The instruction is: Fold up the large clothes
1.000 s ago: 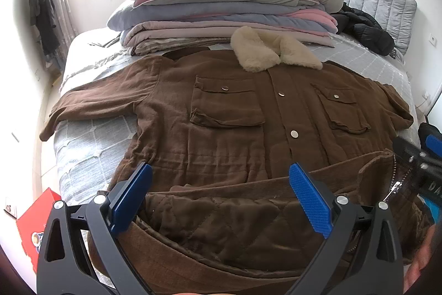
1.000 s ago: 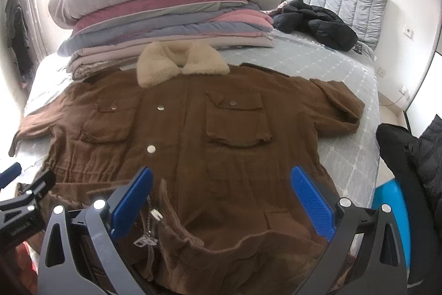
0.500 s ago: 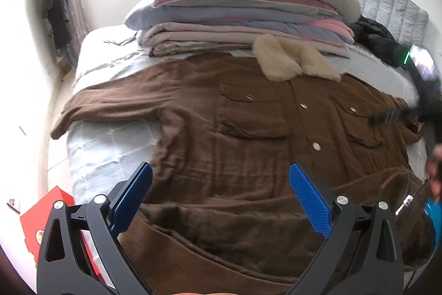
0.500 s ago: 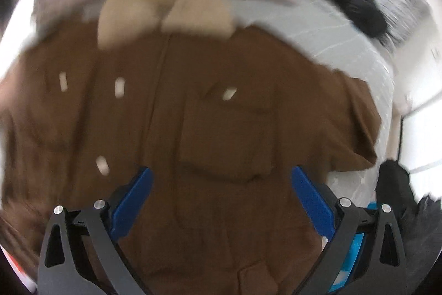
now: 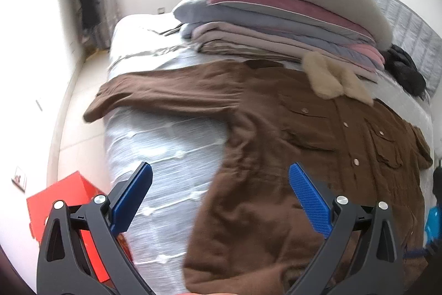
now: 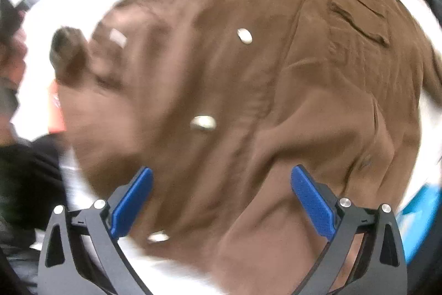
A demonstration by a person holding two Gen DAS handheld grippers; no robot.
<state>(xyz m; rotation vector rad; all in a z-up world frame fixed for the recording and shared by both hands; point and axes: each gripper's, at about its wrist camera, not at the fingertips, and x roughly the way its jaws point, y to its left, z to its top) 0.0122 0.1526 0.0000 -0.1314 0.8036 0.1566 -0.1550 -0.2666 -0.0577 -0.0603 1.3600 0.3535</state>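
Both grippers (image 5: 219, 196) (image 6: 221, 196) are hanging released over the jacket (image 5: 317, 156); heavy, limp, best taken by its sleeve (image 5: 165, 93) ahead

R-wrist view blurred, jacket (image 6: 248, 101) hem cut off

In the left wrist view the jacket (image 5: 317, 156) lies spread on the bed (image 5: 165, 156), its sleeve (image 5: 165, 96) reaching toward 10 o'clock. Behind its collar (image 5: 331, 79), at 12 o'clock, rests the stack of folded bedding (image 5: 276, 18). A box (image 5: 69, 198) sits on the floor (image 5: 77, 115) at 8 o'clock.
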